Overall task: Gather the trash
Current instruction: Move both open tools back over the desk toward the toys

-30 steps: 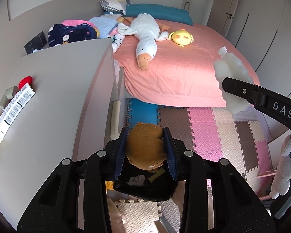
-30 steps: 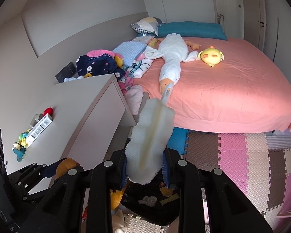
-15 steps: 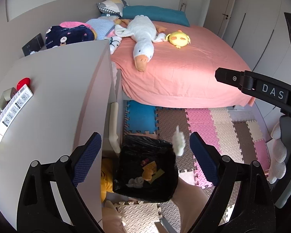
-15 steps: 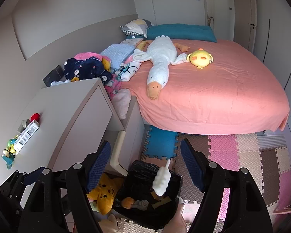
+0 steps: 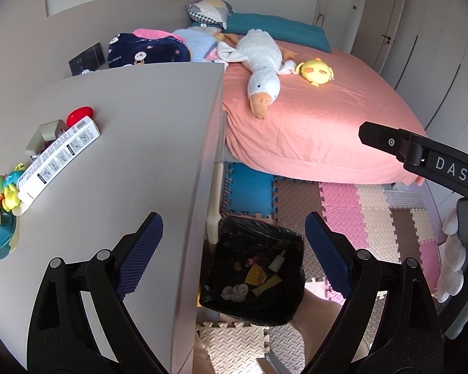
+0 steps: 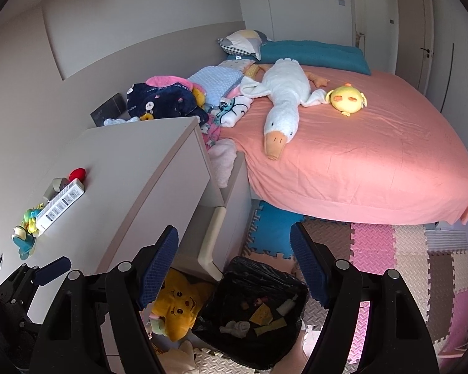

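Hovering over the black-lined bin (image 5: 255, 268) beside the desk (image 5: 124, 155), left tool (image 5: 234, 249) and right tool (image 6: 234, 268) both spread wide, empty; trash (image 5: 259, 275) lying inside bin

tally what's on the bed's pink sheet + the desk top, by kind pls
Plush toys on the sheet: 2, goose and chick
Boxes on the desk: 1, white box
Red things on the desk: 1, red blob
Toy clusters at the desk's edge: 1, toys
Total: 5
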Available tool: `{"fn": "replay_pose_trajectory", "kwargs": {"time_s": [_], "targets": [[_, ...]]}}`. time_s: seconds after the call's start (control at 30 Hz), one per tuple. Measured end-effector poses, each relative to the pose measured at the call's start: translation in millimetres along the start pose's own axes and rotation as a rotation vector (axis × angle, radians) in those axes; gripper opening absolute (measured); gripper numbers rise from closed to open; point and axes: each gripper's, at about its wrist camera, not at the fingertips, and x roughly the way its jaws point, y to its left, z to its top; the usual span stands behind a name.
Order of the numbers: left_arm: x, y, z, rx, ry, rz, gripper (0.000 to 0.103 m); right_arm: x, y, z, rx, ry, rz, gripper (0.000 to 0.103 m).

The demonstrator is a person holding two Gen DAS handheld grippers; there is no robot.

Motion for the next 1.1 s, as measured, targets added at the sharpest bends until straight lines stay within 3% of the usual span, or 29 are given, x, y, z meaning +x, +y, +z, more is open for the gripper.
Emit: {"fn": "replay_pose_trajectory", "kwargs": {"time_s": [0.5,0.9,1.1], "targets": [[-26,87,-16,-0.136,-0.023,0.117,0.089,20,86,1,-0.161,0.023,0.108,0.075],[-50,145,-28,-0.189,-0.031,0.209,0.089,36,152,-2,-0.321,0.053,0.200,0.075],[-64,179,-34,-0.207,-0.037,0.221,0.089,43,192,-4,-0.445,0.059,0.222,0.075]]}}
